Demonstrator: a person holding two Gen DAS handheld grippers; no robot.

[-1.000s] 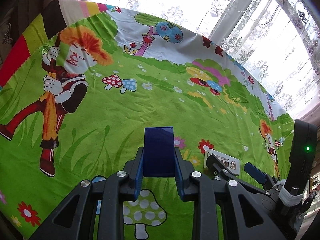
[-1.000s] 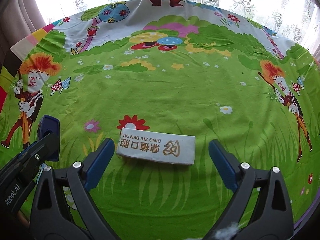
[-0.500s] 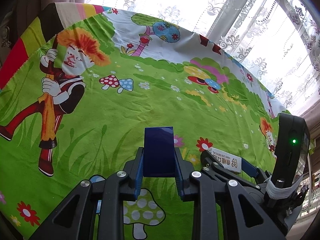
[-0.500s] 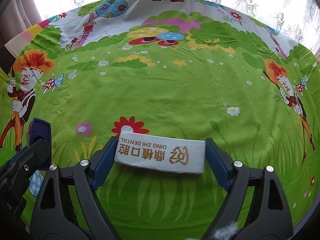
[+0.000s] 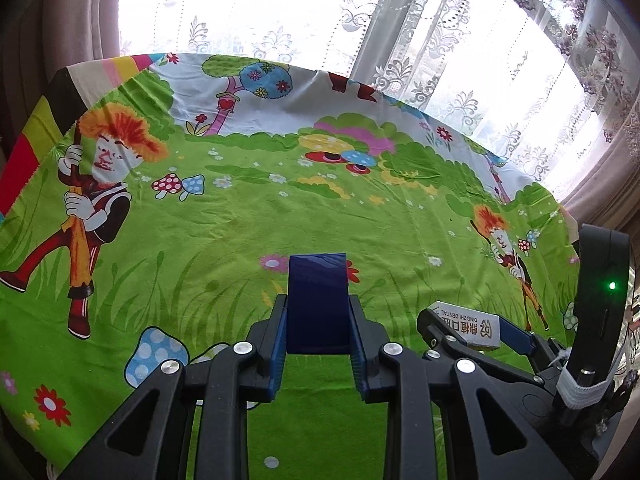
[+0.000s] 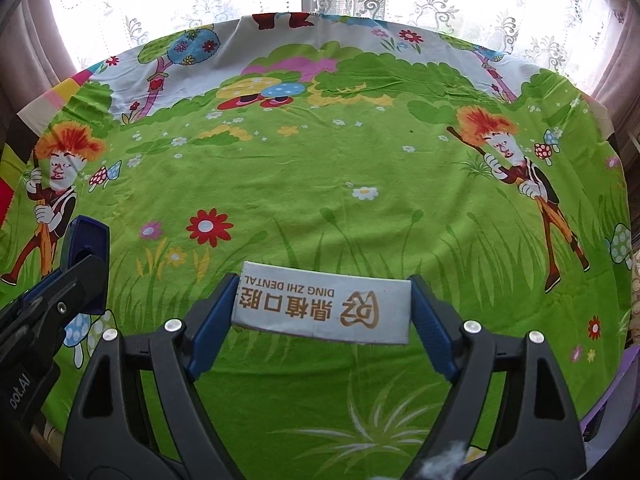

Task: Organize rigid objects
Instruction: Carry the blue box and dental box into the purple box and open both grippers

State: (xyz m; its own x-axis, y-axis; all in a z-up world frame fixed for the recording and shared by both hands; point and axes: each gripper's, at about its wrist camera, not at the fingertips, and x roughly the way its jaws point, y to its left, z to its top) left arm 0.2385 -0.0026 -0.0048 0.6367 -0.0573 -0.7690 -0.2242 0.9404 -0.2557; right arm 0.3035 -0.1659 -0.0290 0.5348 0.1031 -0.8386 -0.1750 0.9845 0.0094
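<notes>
We clamp a dark blue rectangular block in the left gripper and a white printed cardboard box endwise between the right gripper's jaws, so it may pivot out.

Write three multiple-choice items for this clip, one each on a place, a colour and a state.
1. Where is the white rectangular box printed DING ZHI DENTAL?
A. Between the right claw's pads
B. Flat on the far edge of the cartoon-print green cloth
C. In the left claw

2. What colour is the flat block in the left claw?
A. Red
B. Dark blue
C. Yellow

3. How does the left claw stand?
A. Wide open, with nothing in it
B. Out of sight
C. Shut on the block

Answers: 1 A, both blue pads press the box's ends; 2 B, its face shows deep blue; 3 C, the pads clamp its two sides.
</notes>
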